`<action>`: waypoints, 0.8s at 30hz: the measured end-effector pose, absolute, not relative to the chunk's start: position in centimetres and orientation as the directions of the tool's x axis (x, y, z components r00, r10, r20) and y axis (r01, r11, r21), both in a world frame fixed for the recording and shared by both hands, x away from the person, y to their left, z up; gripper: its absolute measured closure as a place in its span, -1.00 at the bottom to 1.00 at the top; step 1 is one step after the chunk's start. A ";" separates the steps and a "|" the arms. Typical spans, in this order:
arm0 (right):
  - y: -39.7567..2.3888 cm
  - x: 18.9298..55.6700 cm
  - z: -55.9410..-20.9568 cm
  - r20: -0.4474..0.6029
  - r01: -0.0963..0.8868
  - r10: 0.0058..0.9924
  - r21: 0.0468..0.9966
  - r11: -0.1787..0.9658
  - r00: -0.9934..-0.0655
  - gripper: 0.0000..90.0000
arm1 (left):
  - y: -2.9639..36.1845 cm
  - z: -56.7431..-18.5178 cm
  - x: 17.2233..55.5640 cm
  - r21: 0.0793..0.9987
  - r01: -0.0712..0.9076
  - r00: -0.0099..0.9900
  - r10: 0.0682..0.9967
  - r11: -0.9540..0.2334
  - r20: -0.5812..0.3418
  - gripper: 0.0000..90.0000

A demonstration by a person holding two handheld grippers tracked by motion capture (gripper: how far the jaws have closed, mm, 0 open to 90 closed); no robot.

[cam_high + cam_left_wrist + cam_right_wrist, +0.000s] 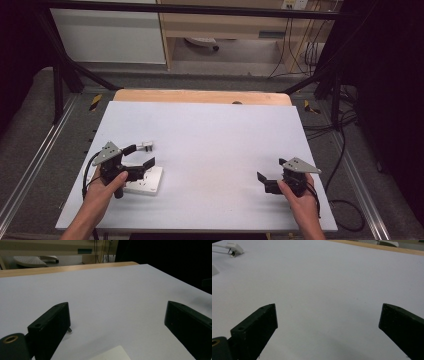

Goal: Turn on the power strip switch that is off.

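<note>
A white plug point(146, 145) with a short cable lies at the table's left side. Just nearer to me sits a flat white socket block point(148, 182). My left gripper point(140, 156) hovers between and above them, open, its jaws wide apart with nothing held. In the left gripper view the open left gripper point(117, 307) shows a metal plug prong point(69, 329) peeking out beside one jaw and a corner of the socket block point(112, 355) below. My right gripper point(271, 170) rests open at the table's right, empty. In the right gripper view, the right gripper point(327, 307) faces the far-off plug point(234, 248).
The white table top point(210, 130) ends in a wooden strip point(200, 96) at the far side. Black frame posts stand at both far corners, and cables point(345, 150) trail along the floor on the right.
</note>
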State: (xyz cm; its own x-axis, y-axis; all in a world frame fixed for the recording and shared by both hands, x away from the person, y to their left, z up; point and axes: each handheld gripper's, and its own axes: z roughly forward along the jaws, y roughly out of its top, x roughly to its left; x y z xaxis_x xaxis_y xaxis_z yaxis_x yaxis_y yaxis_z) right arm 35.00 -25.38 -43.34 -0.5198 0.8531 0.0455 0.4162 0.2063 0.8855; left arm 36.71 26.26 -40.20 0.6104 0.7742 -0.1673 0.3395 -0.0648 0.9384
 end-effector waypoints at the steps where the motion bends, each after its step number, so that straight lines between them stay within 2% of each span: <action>1: -25.4 35.0 -43.3 0.046 0.416 0.853 0.886 0.206 -0.520 -0.95 | 26.4 -40.1 36.6 0.939 0.338 0.610 0.775 -0.064 -0.167 -0.85; 24: -25.3 35.0 -43.4 0.046 0.418 0.853 0.884 0.208 -0.520 -0.95 | 29.7 -38.7 34.7 0.939 0.342 0.557 0.813 -0.039 -0.169 -0.84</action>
